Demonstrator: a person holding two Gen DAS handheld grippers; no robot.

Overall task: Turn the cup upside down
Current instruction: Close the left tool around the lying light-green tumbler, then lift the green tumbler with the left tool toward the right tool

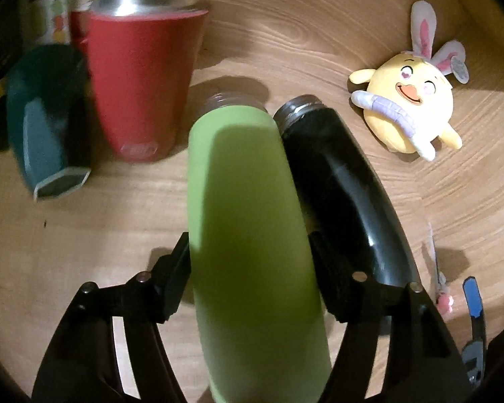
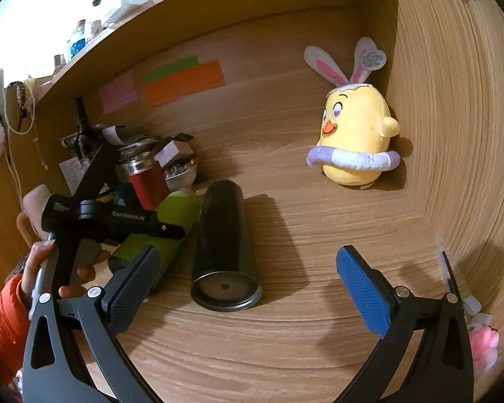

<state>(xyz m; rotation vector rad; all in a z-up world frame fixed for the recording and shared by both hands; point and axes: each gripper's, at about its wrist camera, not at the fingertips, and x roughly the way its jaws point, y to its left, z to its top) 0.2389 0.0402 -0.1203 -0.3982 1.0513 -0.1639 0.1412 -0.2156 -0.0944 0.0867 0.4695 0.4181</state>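
Observation:
A green cup (image 1: 248,221) stands mouth-down on the wooden desk between my left gripper's (image 1: 248,268) two black fingers, which are shut on its body. In the right wrist view the green cup (image 2: 171,221) shows behind the left gripper (image 2: 144,231) held by a hand. A black cup (image 1: 332,181) stands mouth-down right beside the green one, touching it; it also shows in the right wrist view (image 2: 223,245), base toward the camera. My right gripper (image 2: 248,288) is open and empty, in front of the black cup.
A red steel-rimmed cup (image 1: 141,77) and a teal cup (image 1: 47,127) stand at the left. A yellow plush chick (image 2: 354,137) sits in the back right corner by the side wall (image 2: 453,134). Clutter and a bowl (image 2: 181,171) stand at the back left.

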